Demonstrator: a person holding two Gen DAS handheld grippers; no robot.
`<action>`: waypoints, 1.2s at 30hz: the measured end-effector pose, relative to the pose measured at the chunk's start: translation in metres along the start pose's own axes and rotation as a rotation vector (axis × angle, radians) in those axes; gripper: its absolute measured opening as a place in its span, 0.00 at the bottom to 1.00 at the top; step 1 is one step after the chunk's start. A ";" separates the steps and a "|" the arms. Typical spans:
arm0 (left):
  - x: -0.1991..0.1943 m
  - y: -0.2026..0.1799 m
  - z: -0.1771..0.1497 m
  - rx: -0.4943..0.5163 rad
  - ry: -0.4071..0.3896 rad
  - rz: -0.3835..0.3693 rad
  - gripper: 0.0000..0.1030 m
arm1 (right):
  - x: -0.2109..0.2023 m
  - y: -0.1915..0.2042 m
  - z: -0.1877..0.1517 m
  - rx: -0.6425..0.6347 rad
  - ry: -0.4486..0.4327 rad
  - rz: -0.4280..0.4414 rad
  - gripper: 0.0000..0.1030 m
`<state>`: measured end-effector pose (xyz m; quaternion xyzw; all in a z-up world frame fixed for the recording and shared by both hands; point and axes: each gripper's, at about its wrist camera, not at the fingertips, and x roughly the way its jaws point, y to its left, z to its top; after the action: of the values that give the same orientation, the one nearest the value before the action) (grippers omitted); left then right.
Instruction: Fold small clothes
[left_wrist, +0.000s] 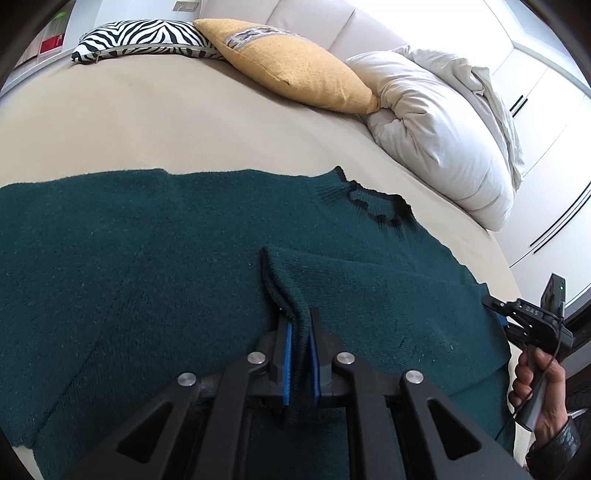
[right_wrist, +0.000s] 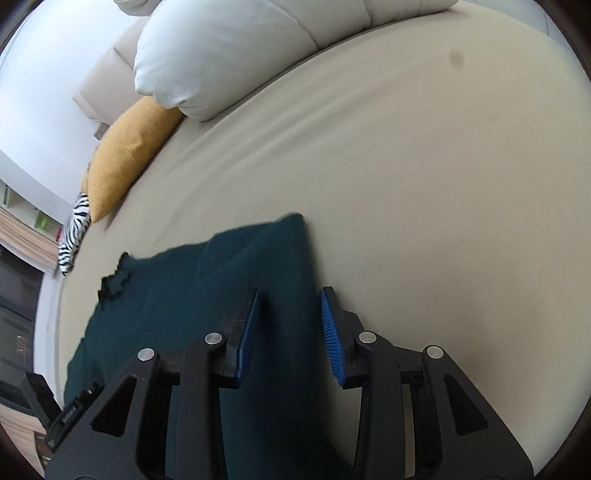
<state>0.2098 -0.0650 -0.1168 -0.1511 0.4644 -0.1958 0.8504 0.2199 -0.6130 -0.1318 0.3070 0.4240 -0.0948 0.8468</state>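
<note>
— Where's the garment?

— The dark green knitted sweater (left_wrist: 147, 266) lies spread flat across the beige bed sheet (left_wrist: 184, 122), its scalloped dark neckline (left_wrist: 376, 206) towards the far right in the left wrist view. One sleeve is folded in over the body, its ribbed cuff (left_wrist: 291, 295) pointing back at the camera.

— And the left gripper?

— The left gripper (left_wrist: 300, 332) is clamped on that cuff — the blue pads (left_wrist: 286, 354) squeeze the knit from both sides, with a fold of fabric standing up between them.

— The right one?

— The right gripper (right_wrist: 291, 321) has its jaws apart, nothing pinched. It hangs over the sweater's edge: one finger above the green knit, the other above bare sheet, the garment's straight side running between them. From the left wrist view you can see it at the far right, held in the person's right hand (left_wrist: 535, 391) with a dark sleeve at the wrist, near the sweater's right border.

— Is it touching the cloth?

— I can't tell; the right wrist view is slightly blurred.

— What else is on the bed?

— At the head end, a zebra-print cushion (left_wrist: 144, 37), a mustard-yellow cushion (left_wrist: 295, 70) leaning against it, and a bunched white duvet (left_wrist: 443, 140) just beside the yellow one. All well apart from the sweater.
</note>
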 end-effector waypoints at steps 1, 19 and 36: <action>-0.001 -0.001 0.001 0.001 -0.001 0.000 0.09 | 0.002 0.004 0.002 -0.028 -0.005 -0.009 0.26; 0.004 -0.002 0.003 0.030 -0.060 0.017 0.14 | -0.019 -0.005 -0.007 -0.085 -0.122 -0.075 0.08; -0.180 0.127 -0.046 -0.326 -0.244 0.021 0.65 | -0.151 0.072 -0.074 -0.261 -0.378 -0.122 0.59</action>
<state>0.1070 0.1285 -0.0654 -0.3045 0.3848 -0.0894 0.8667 0.1076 -0.5263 -0.0165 0.1454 0.2842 -0.1461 0.9363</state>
